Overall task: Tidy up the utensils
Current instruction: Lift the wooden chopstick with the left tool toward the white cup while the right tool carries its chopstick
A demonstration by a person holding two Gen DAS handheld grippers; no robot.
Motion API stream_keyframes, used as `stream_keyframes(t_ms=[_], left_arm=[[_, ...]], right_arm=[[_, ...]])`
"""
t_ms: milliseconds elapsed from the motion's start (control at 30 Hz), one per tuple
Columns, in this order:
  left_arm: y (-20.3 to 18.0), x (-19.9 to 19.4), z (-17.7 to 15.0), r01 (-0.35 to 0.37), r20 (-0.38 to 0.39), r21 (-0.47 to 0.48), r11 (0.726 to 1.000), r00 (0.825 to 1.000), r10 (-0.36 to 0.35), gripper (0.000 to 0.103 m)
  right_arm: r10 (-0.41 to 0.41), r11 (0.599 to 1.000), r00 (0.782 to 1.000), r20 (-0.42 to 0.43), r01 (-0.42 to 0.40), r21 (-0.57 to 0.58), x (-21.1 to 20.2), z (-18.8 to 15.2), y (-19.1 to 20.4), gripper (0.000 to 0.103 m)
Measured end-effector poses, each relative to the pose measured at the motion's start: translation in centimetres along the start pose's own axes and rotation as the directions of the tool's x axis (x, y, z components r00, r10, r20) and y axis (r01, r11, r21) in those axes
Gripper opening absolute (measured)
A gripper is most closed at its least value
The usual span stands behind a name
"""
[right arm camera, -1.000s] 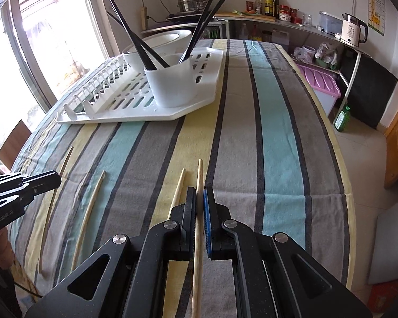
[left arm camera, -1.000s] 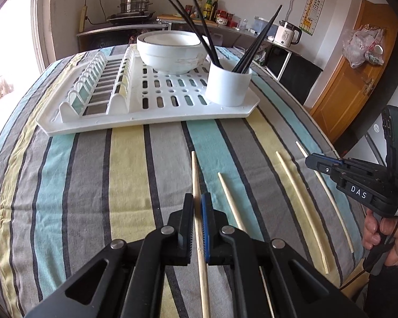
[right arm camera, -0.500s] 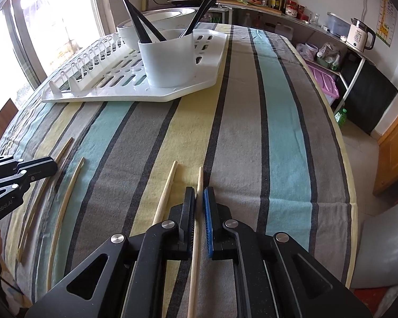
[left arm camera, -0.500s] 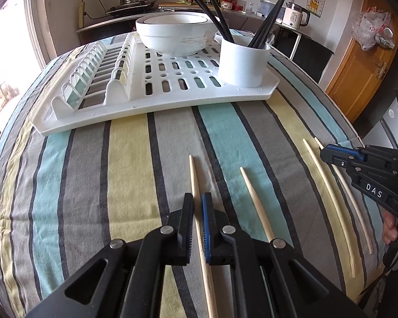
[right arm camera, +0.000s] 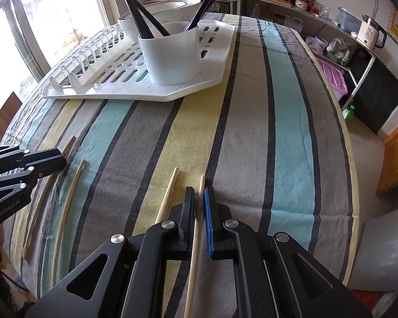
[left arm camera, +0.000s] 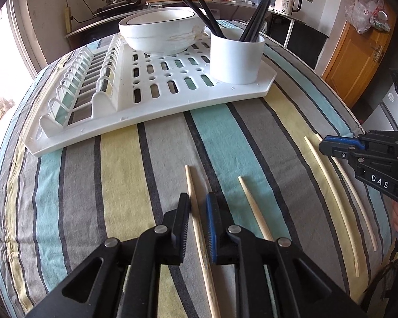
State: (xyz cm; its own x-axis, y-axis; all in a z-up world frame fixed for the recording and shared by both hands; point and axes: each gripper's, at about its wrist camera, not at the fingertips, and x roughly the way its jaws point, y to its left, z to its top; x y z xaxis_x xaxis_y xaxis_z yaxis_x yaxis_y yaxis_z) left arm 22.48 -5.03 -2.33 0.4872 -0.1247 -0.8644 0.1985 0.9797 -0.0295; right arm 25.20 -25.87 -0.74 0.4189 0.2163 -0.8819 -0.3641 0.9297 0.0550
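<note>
each gripper straddles one pale wooden chopstick lying on the striped tablecloth (left arm camera: 119, 175): the left gripper (left arm camera: 197, 228) has its chopstick (left arm camera: 196, 220) running between the pads with a narrow gap on the blue side, so the jaws look slightly apart rather than biting; the right gripper (right arm camera: 199, 220) has its own chopstick (right arm camera: 197, 228) between pads set closer, but whether they actually pinch cannot be told. a second stick lies just beside each, at about 1 o'clock of the left gripper (left arm camera: 254, 209) and 11 o'clock of the right (right arm camera: 167, 193). to do this well, i'd judge, close squarely on the shaft before lifting, keep the neighbour out of the jaws, then carry toward 12 o'clock where the white holder cup (left arm camera: 236, 58) with black chopsticks (left arm camera: 260, 8) stands on the drying rack (left arm camera: 146, 106), beside the bowl (left arm camera: 163, 33). tilt the stick upright before lowering, clear of the leaning black ones.
</note>
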Motion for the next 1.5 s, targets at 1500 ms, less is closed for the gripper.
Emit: stream_keyframes(t_ms=[1500], left_arm=[[1.3, -14.3, 0.5, 0.120, 0.399, -0.021, 0.993, 0.911, -0.102, 0.006]], right_arm=[[0.043, 0.994, 0.887, 0.460, -0.084, 0.067, -14.6, -1.8, 0.0, 0.005]])
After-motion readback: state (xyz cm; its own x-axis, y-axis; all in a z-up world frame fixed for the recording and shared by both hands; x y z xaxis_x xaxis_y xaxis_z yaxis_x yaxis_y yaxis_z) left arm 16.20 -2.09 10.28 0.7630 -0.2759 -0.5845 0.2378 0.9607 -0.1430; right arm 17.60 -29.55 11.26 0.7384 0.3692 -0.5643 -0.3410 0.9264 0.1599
